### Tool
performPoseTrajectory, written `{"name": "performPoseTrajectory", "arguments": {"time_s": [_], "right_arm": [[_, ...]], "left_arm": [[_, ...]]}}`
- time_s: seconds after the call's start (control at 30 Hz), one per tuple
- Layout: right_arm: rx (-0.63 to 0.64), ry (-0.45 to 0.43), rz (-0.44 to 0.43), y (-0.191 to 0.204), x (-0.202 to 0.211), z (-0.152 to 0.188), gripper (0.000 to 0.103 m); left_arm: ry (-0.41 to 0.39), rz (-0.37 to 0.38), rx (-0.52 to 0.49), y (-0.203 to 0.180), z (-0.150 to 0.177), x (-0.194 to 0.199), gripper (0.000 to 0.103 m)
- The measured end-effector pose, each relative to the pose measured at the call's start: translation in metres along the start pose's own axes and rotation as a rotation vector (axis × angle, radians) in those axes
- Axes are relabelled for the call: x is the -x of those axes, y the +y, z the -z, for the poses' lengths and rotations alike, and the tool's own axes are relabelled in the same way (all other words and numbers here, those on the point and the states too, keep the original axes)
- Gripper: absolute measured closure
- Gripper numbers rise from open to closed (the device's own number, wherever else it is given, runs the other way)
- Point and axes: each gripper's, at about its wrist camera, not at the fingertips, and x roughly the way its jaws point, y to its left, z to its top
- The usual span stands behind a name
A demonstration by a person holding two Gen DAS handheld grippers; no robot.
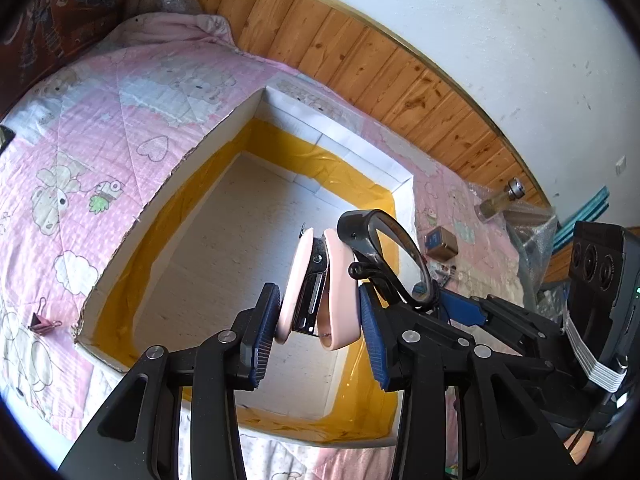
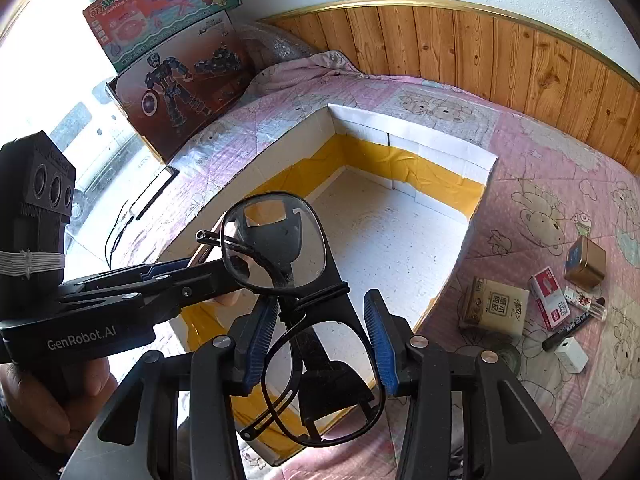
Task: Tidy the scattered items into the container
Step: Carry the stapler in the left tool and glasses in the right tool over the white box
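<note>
Left gripper [image 1: 318,316]: clamped on a pink stapler [image 1: 316,292], pads pressing its two pink sides, held above the box's open floor.
Right gripper [image 2: 320,334]: closed on black-framed glasses [image 2: 296,292]; the frame sits between the blue pads, one lens standing up over the box, the other hanging near.
Container: a white foam box [image 2: 420,144] with yellow tape round its inner walls, lying on a pink quilt [image 1: 100,128]; its floor shows nothing in it as far as the gripper lets me see.
Done, by my judgement: two items lifted and brought over the box, neither let go yet.
Left, right side of box: a tan carton [image 2: 494,306], red-and-white pack [image 2: 550,296], gold tin [image 2: 586,262], black marker [image 2: 566,332], white plug [image 2: 572,354].
Left, left side of box: a pink binder clip [image 1: 42,322] on the quilt.
</note>
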Motion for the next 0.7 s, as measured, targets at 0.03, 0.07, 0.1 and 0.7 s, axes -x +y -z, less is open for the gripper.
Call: {"name": "performPoseTrajectory", "arguments": {"time_s": [0.03,0.07,0.1,0.7], "right_arm": [[-0.001,0.002,-0.003,0.000,-0.002,-0.002,0.056],[-0.003,0.004,-0.006,0.000,-0.003,-0.003,0.056],[-0.005,0.006,-0.009,0.000,-0.005,-0.005,0.056],[-0.122,0.031,-0.071,-0.022,-0.035,-0.035,0.056]], "left_arm": [[0.000,-0.001,0.003,0.002,-0.002,-0.001,0.062],[0.001,-0.001,0.006,0.003,-0.004,-0.002,0.062],[0.002,-0.002,0.009,0.004,-0.005,-0.002,0.062],[0.006,-0.033,0.006,0.015,-0.042,-0.021,0.062]]}}
